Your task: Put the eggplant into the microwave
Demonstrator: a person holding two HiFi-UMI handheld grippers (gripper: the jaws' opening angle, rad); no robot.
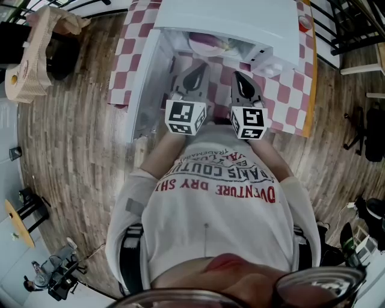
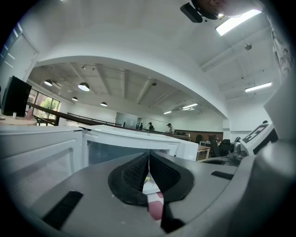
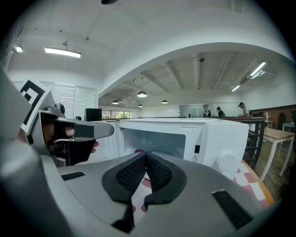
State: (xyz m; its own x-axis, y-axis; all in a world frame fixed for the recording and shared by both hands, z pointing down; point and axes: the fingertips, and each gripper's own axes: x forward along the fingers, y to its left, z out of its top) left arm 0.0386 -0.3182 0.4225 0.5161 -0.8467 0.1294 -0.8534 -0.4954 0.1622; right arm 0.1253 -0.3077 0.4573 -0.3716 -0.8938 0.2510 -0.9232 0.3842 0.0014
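Observation:
A white microwave (image 1: 228, 18) stands on the checkered table with its door (image 1: 143, 78) swung open to the left. Inside the cavity lies a purple rounded thing, the eggplant (image 1: 203, 42), partly hidden by the microwave's top. My left gripper (image 1: 194, 73) and right gripper (image 1: 240, 79) hang side by side just in front of the opening, both shut and holding nothing. In the left gripper view the left gripper (image 2: 149, 155) faces the microwave (image 2: 138, 139). In the right gripper view the right gripper (image 3: 146, 155) faces the open cavity (image 3: 157, 141), where a sliver of purple (image 3: 138, 151) shows.
A pink and white checkered cloth (image 1: 289, 90) covers the table. The microwave's knob panel (image 1: 269, 65) sits at the right of the opening. A red-lidded cup (image 1: 305, 24) stands at the back right. A cardboard stand (image 1: 30, 54) is on the wooden floor at left.

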